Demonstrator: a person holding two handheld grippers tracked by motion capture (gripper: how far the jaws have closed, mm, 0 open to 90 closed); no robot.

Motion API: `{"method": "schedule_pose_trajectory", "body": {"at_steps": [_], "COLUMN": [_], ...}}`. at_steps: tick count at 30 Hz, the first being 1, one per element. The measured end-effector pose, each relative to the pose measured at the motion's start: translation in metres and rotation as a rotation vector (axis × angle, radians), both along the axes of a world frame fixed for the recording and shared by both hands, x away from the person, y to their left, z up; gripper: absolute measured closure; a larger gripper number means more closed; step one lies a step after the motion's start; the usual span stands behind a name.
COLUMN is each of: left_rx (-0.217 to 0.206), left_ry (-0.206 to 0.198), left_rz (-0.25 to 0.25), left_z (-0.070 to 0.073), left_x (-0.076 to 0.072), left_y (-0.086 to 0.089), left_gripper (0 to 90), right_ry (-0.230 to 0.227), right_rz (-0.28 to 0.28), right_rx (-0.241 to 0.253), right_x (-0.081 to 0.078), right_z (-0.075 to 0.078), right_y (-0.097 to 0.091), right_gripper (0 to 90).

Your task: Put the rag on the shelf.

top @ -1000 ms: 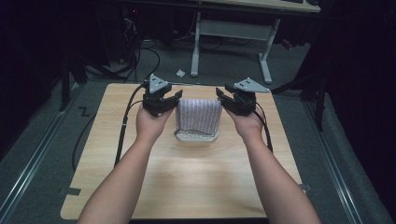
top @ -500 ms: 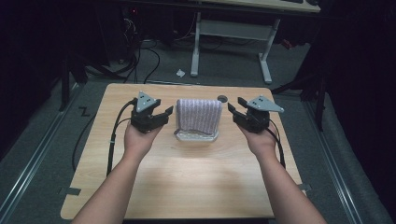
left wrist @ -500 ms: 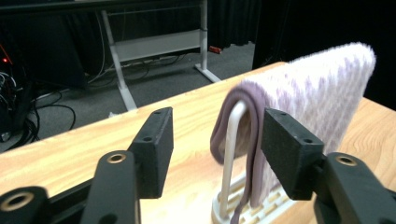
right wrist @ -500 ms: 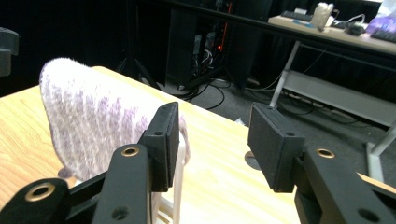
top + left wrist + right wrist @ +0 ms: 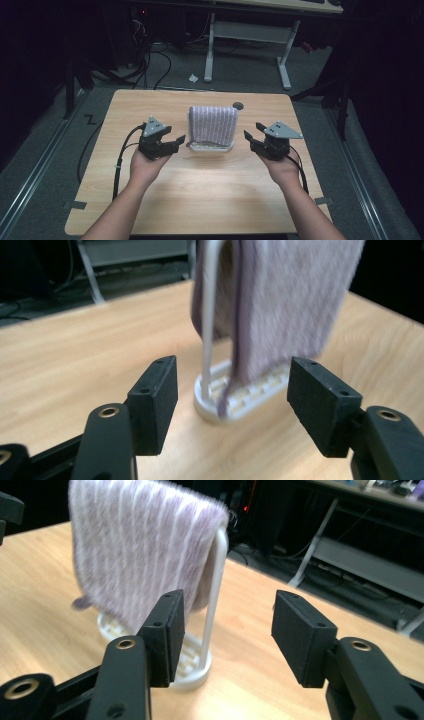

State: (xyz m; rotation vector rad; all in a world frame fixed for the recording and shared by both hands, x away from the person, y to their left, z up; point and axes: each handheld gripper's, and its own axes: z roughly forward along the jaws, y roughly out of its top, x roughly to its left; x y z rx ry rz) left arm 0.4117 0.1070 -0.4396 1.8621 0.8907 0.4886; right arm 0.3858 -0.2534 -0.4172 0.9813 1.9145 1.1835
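Note:
A purple-and-white striped towel (image 5: 212, 125) hangs over a white rack (image 5: 214, 148) at the middle of the wooden table (image 5: 200, 200). My left gripper (image 5: 179, 141) is just left of the rack, and its jaws have just been opening with nothing between them. My right gripper (image 5: 250, 138) is to the right of the rack, also apart from it, and has just been opening, empty. In the left gripper view the towel (image 5: 285, 305) and the rack's foot (image 5: 235, 405) lie beyond the open left gripper (image 5: 232, 367). In the right gripper view the towel (image 5: 140, 545) hangs ahead of the open right gripper (image 5: 227, 607).
A small dark round spot (image 5: 238, 106) sits on the table behind the rack. Beyond the far edge stand white desk legs (image 5: 285, 60), with cables (image 5: 150, 60) and a white scrap (image 5: 193, 78) on the floor. Bare wood stretches toward the near edge.
Both hands have drawn outward from the towel's sides, sunk and come nearer the person. Both pairs of jaws stand wider. The towel stays draped on the rack.

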Motion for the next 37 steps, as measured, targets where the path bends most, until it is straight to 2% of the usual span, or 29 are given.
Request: {"method": "schedule_pose_trajectory", "body": {"at_steps": [3, 4, 9, 10, 12, 15, 16, 17, 18, 19, 20, 21, 22, 23, 24, 25, 26, 27, 30, 32, 35, 37], "left_rx": [0.004, 0.005, 0.043, 0.039, 0.035, 0.025, 0.042, 0.065, 0.094, 0.116, 0.116, 0.108, 0.089, 0.079, 0.066, 0.049, 0.041, 0.044, 0.031, 0.039, 0.059, 0.047], "left_ry": [0.026, 0.039, 0.094, 0.107, 0.131, 0.148, 0.148, 0.144, 0.12, 0.186, 0.186, 0.182, 0.154, 0.161, 0.183, 0.198, 0.208, 0.208, 0.209, 0.21, 0.21, 0.216], "left_rz": [-0.021, -0.028, -0.056, -0.058, -0.065, -0.074, -0.076, -0.074, -0.056, -0.062, -0.062, -0.072, -0.058, -0.048, -0.044, -0.043, -0.045, -0.045, -0.04, -0.045, -0.048, -0.045], "left_z": [-0.012, -0.017, -0.043, -0.049, -0.061, -0.074, -0.078, -0.083, -0.092, -0.096, -0.096, -0.093, -0.092, -0.092, -0.093, -0.095, -0.096, -0.096, -0.096, -0.097, -0.098, -0.098], "left_x": [-0.007, -0.01, -0.026, -0.029, -0.038, -0.05, -0.057, -0.066, -0.082, -0.094, -0.094, -0.099, -0.104, -0.105, -0.103, -0.101, -0.098, -0.096, -0.094, -0.095, -0.097, -0.095], "left_y": [-0.001, -0.001, 0.0, 0.001, 0.004, 0.009, 0.011, 0.013, 0.017, 0.022, 0.022, 0.025, 0.03, 0.033, 0.036, 0.037, 0.038, 0.037, 0.036, 0.036, 0.037, 0.038], "left_gripper": [37.3, 37.3, 37.2, 37.1, 37.1, 37.1, 37.1, 36.8, 36.6, 39.0, 34.3, 34.7, 34.7, 36.2, 35.5, 35.4, 35.4, 35.1, 35.1, 35.1, 34.7, 34.5], "right_ry": [0.019, 0.019, 0.053, 0.074, 0.082, 0.131, 0.131, 0.142, 0.157, 0.165, 0.16, 0.178, 0.178, 0.211, 0.195, 0.183, 0.183, 0.197, 0.207, 0.217, 0.226, 0.224], "right_rz": [0.002, 0.002, 0.0, 0.0, 0.001, 0.0, 0.0, -0.001, -0.007, -0.02, -0.029, -0.02, -0.02, 0.003, 0.006, -0.019, -0.019, -0.03, -0.034, -0.029, -0.025, -0.023], "right_rx": [-0.012, -0.012, 0.002, 0.0, -0.006, -0.023, -0.023, -0.018, -0.016, -0.002, 0.011, 0.004, 0.004, -0.006, -0.022, -0.02, -0.02, 0.002, 0.004, 0.018, 0.018, 0.01], "right_x": [-0.008, -0.008, -0.022, -0.028, -0.031, -0.046, -0.046, -0.051, -0.056, -0.071, -0.082, -0.09, -0.09, -0.093, -0.097, -0.099, -0.099, -0.096, -0.094, -0.093, -0.092, -0.091], "right_z": [-0.013, -0.013, -0.034, -0.042, -0.047, -0.069, -0.069, -0.075, -0.082, -0.097, -0.105, -0.111, -0.111, -0.111, -0.109, -0.109, -0.109, -0.111, -0.113, -0.114, -0.116, -0.117], "right_y": [-0.002, -0.002, -0.005, -0.006, -0.007, -0.011, -0.011, -0.013, -0.015, -0.023, -0.03, -0.036, -0.036, -0.04, -0.043, -0.049, -0.049, -0.051, -0.05, -0.049, -0.048, -0.047], "right_gripper": [43.2, 43.2, 41.6, 40.7, 40.2, 39.5, 39.5, 39.2, 38.6, 37.6, 38.5, 38.4, 38.4, 37.1, 38.2, 38.6, 38.6, 38.4, 38.3, 38.3, 38.0, 37.3]}}
